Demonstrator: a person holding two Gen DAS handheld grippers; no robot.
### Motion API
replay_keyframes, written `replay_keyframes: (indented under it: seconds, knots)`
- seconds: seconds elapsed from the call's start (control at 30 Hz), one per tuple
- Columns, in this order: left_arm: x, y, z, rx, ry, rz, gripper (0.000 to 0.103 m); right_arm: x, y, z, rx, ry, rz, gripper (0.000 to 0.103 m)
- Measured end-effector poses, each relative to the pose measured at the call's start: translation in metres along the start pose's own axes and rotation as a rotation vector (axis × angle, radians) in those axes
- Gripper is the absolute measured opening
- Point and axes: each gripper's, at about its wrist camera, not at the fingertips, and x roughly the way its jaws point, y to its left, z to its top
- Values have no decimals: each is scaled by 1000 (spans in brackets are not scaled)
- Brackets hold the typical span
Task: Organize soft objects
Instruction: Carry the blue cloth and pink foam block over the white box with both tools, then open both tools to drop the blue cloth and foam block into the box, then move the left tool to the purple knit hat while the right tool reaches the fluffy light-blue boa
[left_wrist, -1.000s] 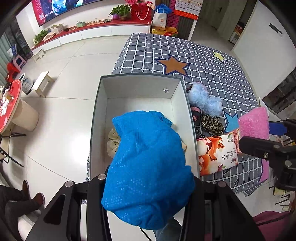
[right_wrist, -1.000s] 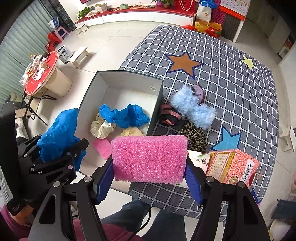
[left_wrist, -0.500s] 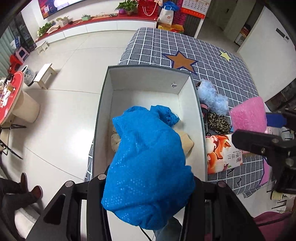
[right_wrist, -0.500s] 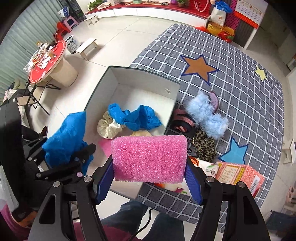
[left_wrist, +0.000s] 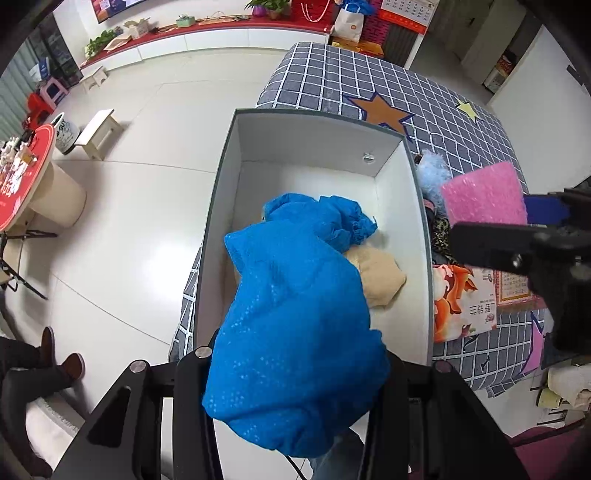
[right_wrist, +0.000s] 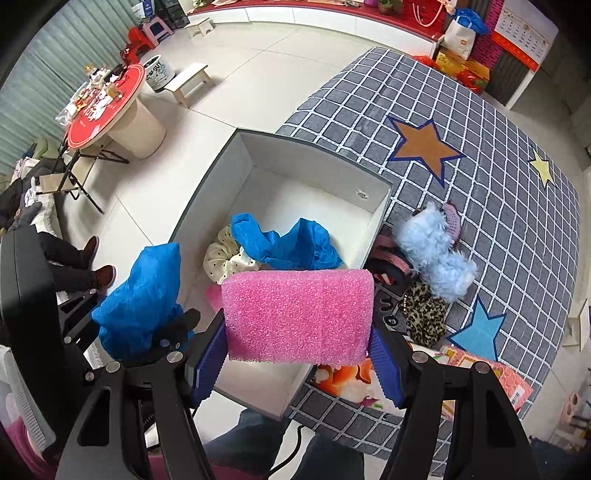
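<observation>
My left gripper (left_wrist: 295, 369) is shut on a crumpled blue cloth (left_wrist: 295, 332) and holds it over the near end of the open white box (left_wrist: 421, 236). The cloth also shows in the right wrist view (right_wrist: 144, 295). My right gripper (right_wrist: 297, 354) is shut on a pink foam block (right_wrist: 297, 314), above the box's near right corner (right_wrist: 295, 384); the block also shows in the left wrist view (left_wrist: 482, 195). Inside the box lie another blue cloth (right_wrist: 291, 243), a dotted cream scrunchie (right_wrist: 225, 256) and a beige item (left_wrist: 376, 277).
On the checked rug (right_wrist: 498, 166) right of the box lie a fluffy light-blue item (right_wrist: 436, 247), a leopard-print item (right_wrist: 424, 314), a pink-and-black item (right_wrist: 388, 258) and a printed packet (left_wrist: 465, 302). A red round table (right_wrist: 103, 110) and stool (right_wrist: 190, 81) stand far left.
Both grippers have moved forward and left over the box with their loads. The pink block now hangs over the box's near right corner.
</observation>
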Motion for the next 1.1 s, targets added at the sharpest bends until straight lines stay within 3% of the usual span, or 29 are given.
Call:
replay_keyframes:
  seconds: [0.67, 0.77, 0.83, 0.9, 0.93, 1.0, 1.1]
  knots:
    - [23, 9, -3, -17, 43, 24, 47, 34, 11, 19, -36, 73, 26, 71]
    - [24, 6, -4, -8, 36, 38, 62, 38, 13, 21, -46, 85, 36, 71]
    - [24, 4, -4, -1, 36, 46, 79, 39, 13, 21, -50, 91, 46, 72]
    - [23, 3, -5, -1, 19, 53, 82, 40, 13, 21, -57, 104, 58, 73]
    - [21, 4, -6, -9, 0, 46, 85, 40, 12, 21, -59, 115, 63, 83]
    - [19, 6, -7, -27, -23, 37, 88, 38, 11, 21, -61, 115, 61, 88]
    - [16, 10, -9, -64, -47, 14, 94, 34, 9, 20, -63, 116, 90, 88]
